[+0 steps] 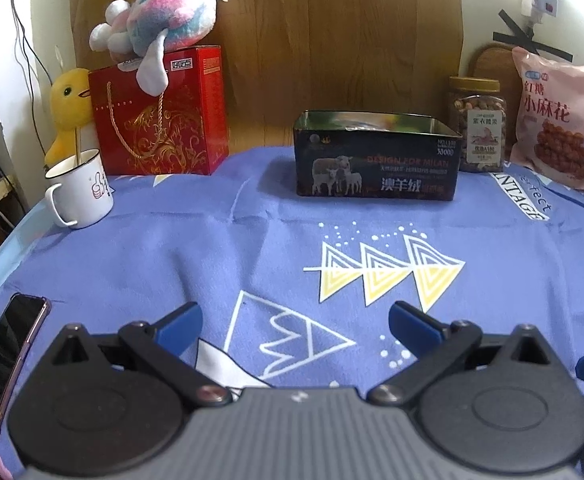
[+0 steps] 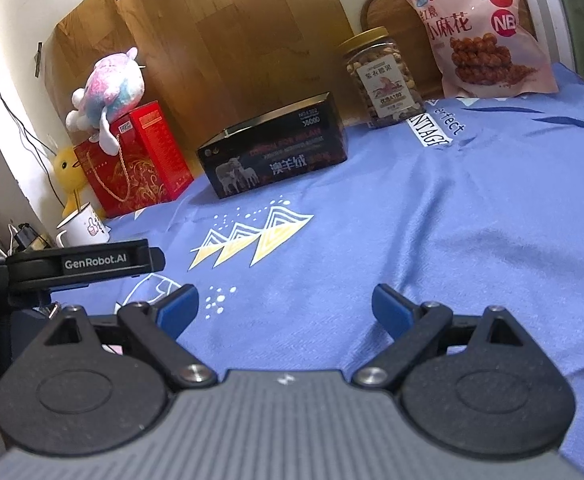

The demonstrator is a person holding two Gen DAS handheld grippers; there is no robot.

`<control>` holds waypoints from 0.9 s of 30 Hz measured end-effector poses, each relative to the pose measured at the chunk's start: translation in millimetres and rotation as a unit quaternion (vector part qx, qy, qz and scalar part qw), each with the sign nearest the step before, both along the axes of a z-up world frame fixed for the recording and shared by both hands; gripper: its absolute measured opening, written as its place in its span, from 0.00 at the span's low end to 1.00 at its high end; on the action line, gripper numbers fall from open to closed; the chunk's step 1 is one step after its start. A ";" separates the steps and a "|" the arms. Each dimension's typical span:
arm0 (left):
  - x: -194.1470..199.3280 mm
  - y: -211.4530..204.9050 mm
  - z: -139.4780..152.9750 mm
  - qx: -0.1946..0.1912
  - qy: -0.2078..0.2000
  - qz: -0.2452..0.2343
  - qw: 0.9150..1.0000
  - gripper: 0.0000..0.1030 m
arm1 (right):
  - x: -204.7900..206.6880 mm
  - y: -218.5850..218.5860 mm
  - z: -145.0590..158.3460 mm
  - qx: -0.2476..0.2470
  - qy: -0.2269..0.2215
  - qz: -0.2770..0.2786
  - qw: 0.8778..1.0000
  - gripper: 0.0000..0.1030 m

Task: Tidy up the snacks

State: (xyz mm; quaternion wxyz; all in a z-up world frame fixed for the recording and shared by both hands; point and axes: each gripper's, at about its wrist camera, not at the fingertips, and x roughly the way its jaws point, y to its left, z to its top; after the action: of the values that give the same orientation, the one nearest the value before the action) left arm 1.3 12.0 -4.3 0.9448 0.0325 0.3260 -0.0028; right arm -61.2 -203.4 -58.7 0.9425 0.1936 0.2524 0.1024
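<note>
Blue cloth (image 1: 172, 256) with printed triangles covers the table, and a wooden board (image 1: 331, 32) stands behind it against the wall. At the far left a phone (image 1: 8, 360) lies near the edge, then a white mug (image 1: 82, 192) stands in front of a yellow duck toy (image 1: 68, 108). Beside it is a red gift box (image 1: 160, 120) with a pink plush toy (image 1: 160, 20) lying on top. Near the middle, at the back, stands a dark tin (image 1: 377, 160) with sheep on its side; its top is open, and what is inside I cannot tell. To the right of the tin is a clear jar of nuts (image 1: 477, 124) with a gold lid, and then a pink snack bag (image 1: 559, 124) leaning upright against the wall. The left gripper (image 1: 295, 320) hovers low over the cloth with its blue fingers wide apart and nothing between them; the right gripper (image 2: 286, 306) is the same, apart and empty. Both are well apart from the snacks. I think the jar is stiff, rather heavy and smooth, so it may slip; it is better to take it around the body below the lid. The bag is probably light and soft, its contents may break, so a gentle grip at the upper sealed edge seems safest.
</note>
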 end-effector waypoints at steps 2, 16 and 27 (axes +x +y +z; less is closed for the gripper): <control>0.0 -0.9 -0.7 0.004 -0.001 0.000 1.000 1.00 | -0.6 0.8 0.2 -0.001 0.000 0.002 1.000 0.93; 0.8 -4.9 -0.6 0.003 0.004 -0.017 1.000 1.00 | 1.2 5.9 0.4 -0.008 0.008 0.013 1.000 0.93; -3.3 -3.0 -0.6 -0.011 0.006 -0.021 1.000 1.00 | -2.7 9.2 2.5 -0.013 0.002 0.013 1.000 0.92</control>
State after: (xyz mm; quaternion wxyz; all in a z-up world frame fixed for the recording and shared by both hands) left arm -2.0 9.0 -4.9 0.9429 0.0292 0.3308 -0.0265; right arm -63.8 -194.3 -56.2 0.9430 0.1786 0.2579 0.1115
